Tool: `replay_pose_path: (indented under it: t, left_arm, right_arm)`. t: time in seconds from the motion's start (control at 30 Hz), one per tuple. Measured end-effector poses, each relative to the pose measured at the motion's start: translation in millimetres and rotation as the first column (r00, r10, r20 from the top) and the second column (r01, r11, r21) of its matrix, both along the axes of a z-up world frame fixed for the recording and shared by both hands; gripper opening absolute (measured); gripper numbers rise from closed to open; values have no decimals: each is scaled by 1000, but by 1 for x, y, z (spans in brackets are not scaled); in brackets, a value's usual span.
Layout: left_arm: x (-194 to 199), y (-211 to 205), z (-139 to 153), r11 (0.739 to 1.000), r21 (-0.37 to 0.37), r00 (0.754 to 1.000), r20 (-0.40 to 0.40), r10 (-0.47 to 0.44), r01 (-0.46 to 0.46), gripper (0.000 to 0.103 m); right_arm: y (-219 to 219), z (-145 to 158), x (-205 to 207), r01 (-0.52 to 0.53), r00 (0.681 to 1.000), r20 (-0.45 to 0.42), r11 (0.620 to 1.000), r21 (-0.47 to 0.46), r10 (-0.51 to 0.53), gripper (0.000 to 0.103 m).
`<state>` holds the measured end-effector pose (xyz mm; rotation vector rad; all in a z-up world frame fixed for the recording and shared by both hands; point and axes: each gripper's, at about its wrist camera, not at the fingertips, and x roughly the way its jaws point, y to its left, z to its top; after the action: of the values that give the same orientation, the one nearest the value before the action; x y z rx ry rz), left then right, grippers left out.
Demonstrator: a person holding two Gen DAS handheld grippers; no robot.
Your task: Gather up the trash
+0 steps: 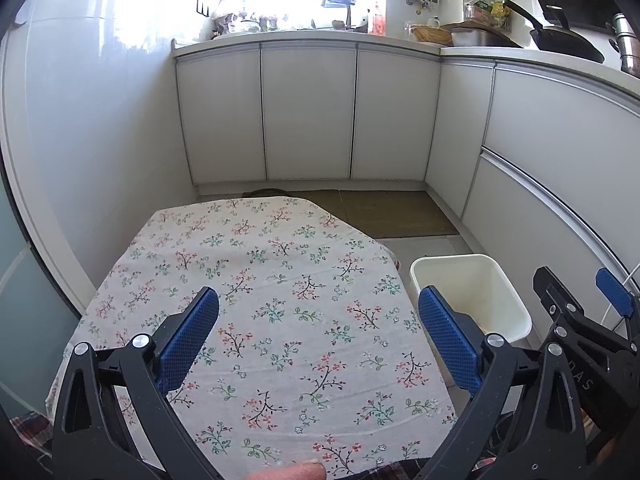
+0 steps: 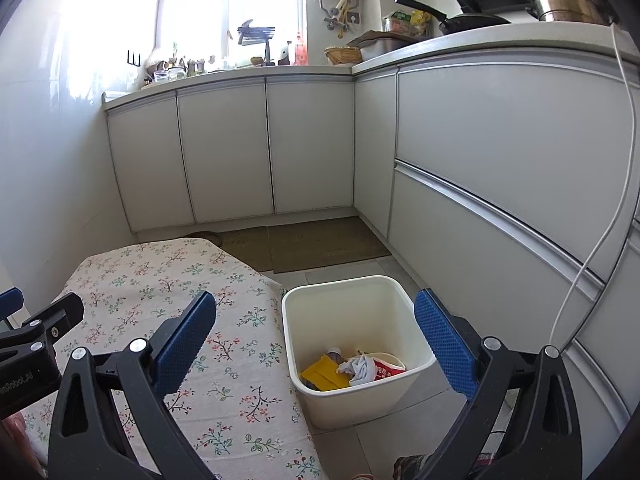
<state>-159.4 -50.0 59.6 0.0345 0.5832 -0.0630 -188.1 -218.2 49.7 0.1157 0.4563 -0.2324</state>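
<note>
**Both grippers spread and empty, trash already in the bin**

Left wrist view, left to right: white tiled wall, then the table under a floral tablecloth [image 1: 280, 320] filling the middle. The left gripper [image 1: 318, 312] hangs above the cloth, its blue pads [image 1: 188, 336] spread wide, nothing between them. A fingertip of the person [image 1: 296, 472] shows at the bottom edge. Right of the table the white bin [image 1: 504, 280] stands on the floor, just beside the table edge; the gripper's right pad hides part of it, contents not readable from here. Far right, the right gripper [image 1: 580, 300] comes into frame, above the floor beside the bin.

Right wrist view, left to right: the left gripper [image 2: 28, 320] pokes in at the left edge over the tablecloth [image 2: 232, 360]. The right gripper [image 2: 316, 320] sits above the gap between table and bin, pads [image 2: 184, 340] set wide apart, holding nothing. The bin [image 2: 352, 400] is below and between the pads, touching or nearly touching the hanging cloth. Inside it lies the trash: a yellow wrapper [image 2: 324, 372], a crumpled white tissue [image 2: 360, 368], a red and white carton [image 2: 386, 368], and a small bottle-like item [image 2: 334, 354] partly hidden behind. Brown floor mats [image 2: 320, 244] lie beyond, before the grey cabinets [image 2: 228, 152]. A white cable [image 2: 600, 240] hangs down the right-hand cabinet front
</note>
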Motion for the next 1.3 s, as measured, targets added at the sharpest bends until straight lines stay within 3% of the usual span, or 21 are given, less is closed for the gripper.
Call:
replay_pose_path:
  t: [1.3]
  left_arm:
    - [4,-4,-3,1000,-6,1000,-22,15,-15,96]
  right_arm:
    - [-4,-4,5,-4,1000,-26,1000,19,5,97]
